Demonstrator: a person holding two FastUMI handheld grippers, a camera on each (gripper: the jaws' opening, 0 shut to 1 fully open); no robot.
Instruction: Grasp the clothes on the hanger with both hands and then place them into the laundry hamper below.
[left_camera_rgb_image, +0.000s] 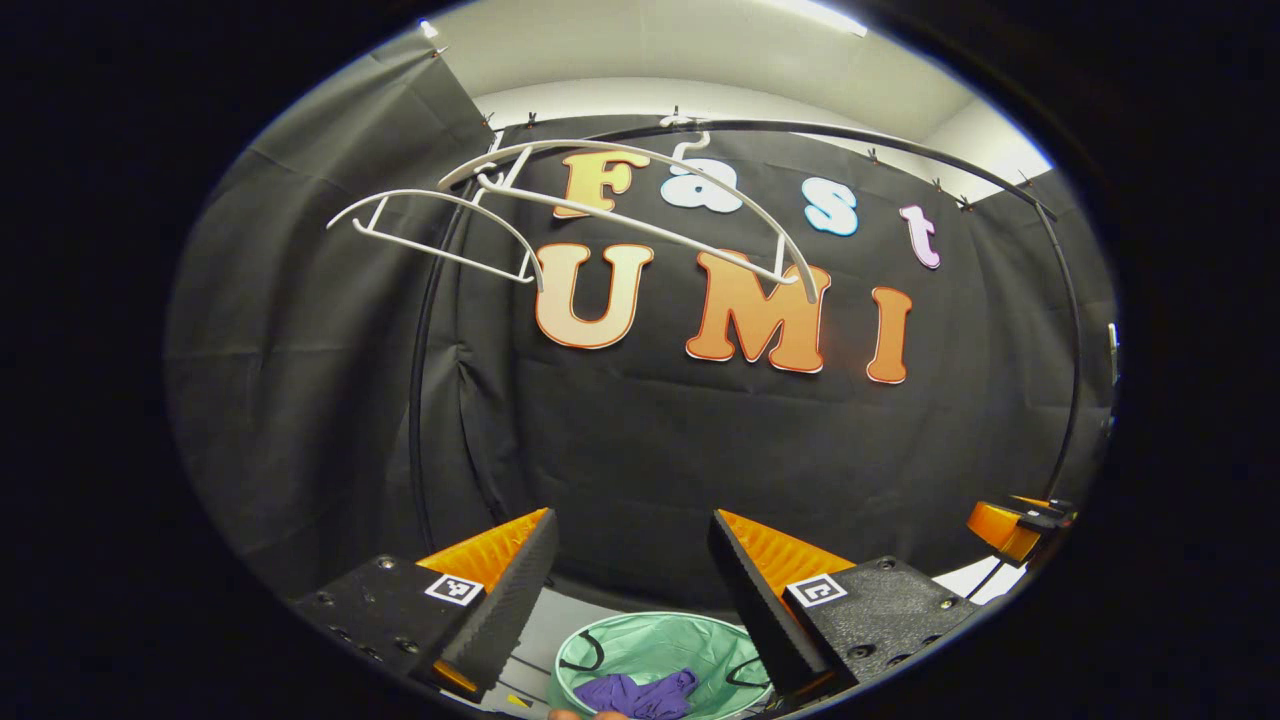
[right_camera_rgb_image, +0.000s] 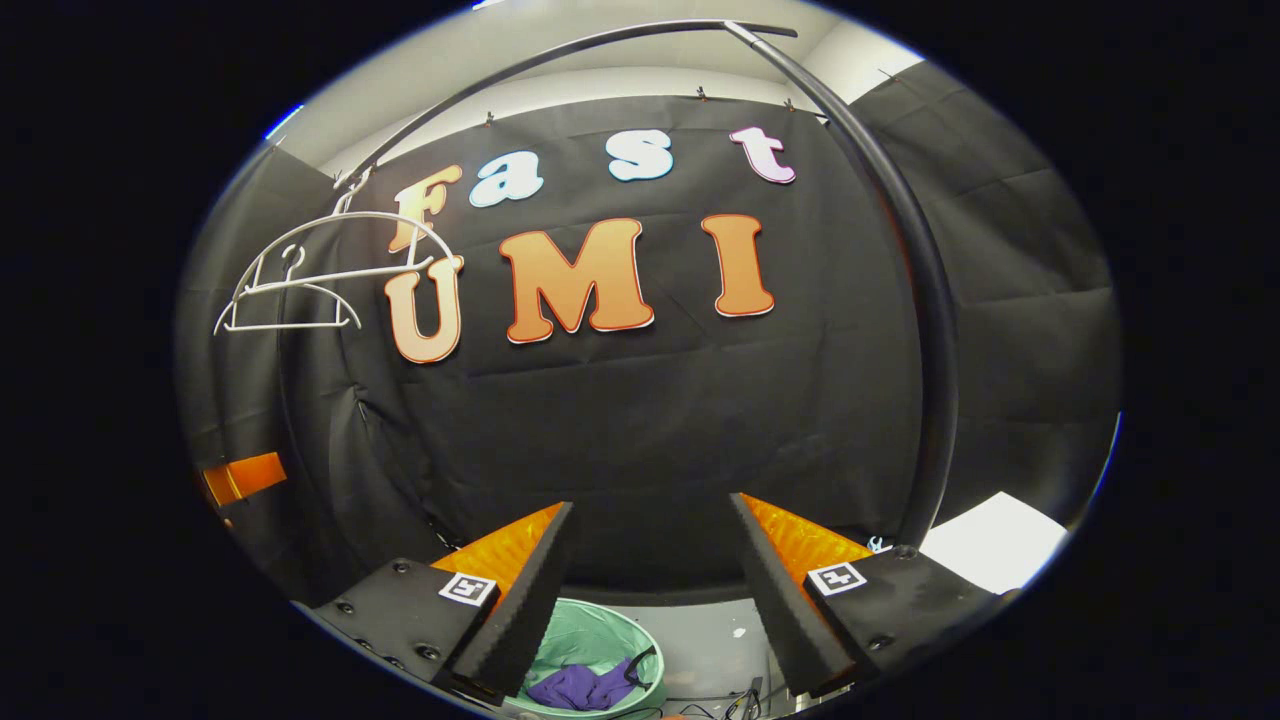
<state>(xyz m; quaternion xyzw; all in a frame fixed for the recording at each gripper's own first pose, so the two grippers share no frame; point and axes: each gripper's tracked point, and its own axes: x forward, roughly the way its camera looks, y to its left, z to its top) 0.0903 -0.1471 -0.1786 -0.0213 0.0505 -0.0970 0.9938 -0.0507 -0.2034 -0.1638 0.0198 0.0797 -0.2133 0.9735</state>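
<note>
Two bare white hangers (left_camera_rgb_image: 640, 200) up on the curved black rail (left_camera_rgb_image: 900, 150), tilted, nothing draped on either; same pair (right_camera_rgb_image: 300, 275) at the upper left of the right gripper view. Below, a pale green laundry hamper (left_camera_rgb_image: 610, 650) on the floor, rim round and open, also low in the right gripper view (right_camera_rgb_image: 600, 635). Inside it, a crumpled purple garment (left_camera_rgb_image: 640, 692), bunched against the bottom, seen too from the right gripper view (right_camera_rgb_image: 575, 688).

Soft, light and limp by the look of it: likely to fold and sag wherever pinched, unlikely to slip on ridged pads, no risk of breakage. Best taken at a thick fold or bunched edge, one grip on each side, should it need lifting again. Judged from the bare hangers and filled hamper, placing seems done.

Left gripper (left_camera_rgb_image: 632, 585): held level above the hamper, facing the back wall, fingers spread wide, nothing between them. Right gripper (right_camera_rgb_image: 650, 580): likewise level and forward, fingers wide apart and empty, hamper just below its left finger.
</note>
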